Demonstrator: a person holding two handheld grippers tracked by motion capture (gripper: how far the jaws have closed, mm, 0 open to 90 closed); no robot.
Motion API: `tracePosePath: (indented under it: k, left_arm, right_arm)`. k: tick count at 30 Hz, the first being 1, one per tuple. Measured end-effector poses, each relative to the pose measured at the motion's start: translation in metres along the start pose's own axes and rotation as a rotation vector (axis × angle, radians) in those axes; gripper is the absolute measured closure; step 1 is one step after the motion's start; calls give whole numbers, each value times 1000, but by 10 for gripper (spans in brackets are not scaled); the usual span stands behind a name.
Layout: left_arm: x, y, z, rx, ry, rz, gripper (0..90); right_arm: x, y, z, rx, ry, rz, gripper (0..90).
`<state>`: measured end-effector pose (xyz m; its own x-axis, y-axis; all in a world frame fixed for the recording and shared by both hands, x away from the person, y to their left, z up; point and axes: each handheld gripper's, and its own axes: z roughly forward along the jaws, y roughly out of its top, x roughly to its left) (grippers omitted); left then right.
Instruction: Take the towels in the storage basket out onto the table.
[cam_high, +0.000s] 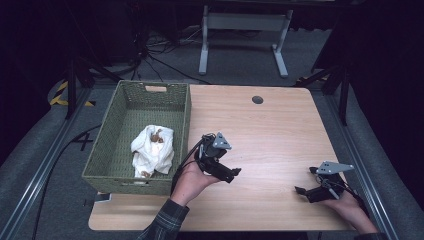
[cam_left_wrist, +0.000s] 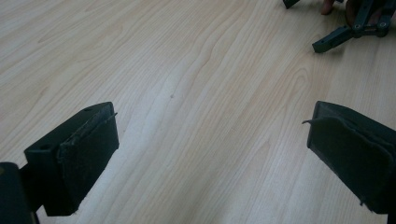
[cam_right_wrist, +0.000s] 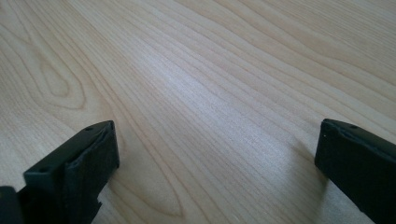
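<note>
Left gripper (cam_high: 235, 172) jaws apart over bare worktop (cam_high: 270, 130), right gripper (cam_high: 302, 190) jaws apart at 4 o'clock, green basket (cam_high: 107, 150) holding white cloth (cam_high: 152, 150) at 9 o'clock, nothing between.

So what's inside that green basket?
Inside the green woven basket lies a crumpled white cloth with small brownish bits showing on it. Whatever is beneath the cloth is covered, and the near wall hides that edge of the floor.
</note>
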<state>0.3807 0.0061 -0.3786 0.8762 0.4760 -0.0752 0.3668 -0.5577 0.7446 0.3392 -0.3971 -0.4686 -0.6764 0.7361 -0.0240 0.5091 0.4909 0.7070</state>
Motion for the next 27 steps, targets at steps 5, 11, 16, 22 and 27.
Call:
tracePosePath:
  k: [5, 11, 16, 22, 27]
  left_arm:
    - [6, 4, -6, 2, 1, -11, 24]
    - [13, 10, -17, -3, 3, -23, 24]
    - [21, 14, -27, -10, 15, -35, 24]
    - [29, 15, -39, -14, 33, -40, 25]
    - [38, 11, -49, -13, 40, -51, 29]
  right_arm:
    - [0, 0, 0, 1, 1, -1, 2]
    - [0, 0, 0, 2, 2, 1, 2]
    - [0, 0, 0, 1, 1, 0, 2]
    - [0, 0, 0, 1, 1, -1, 2]
    - [0, 0, 0, 0, 1, 1, 2]
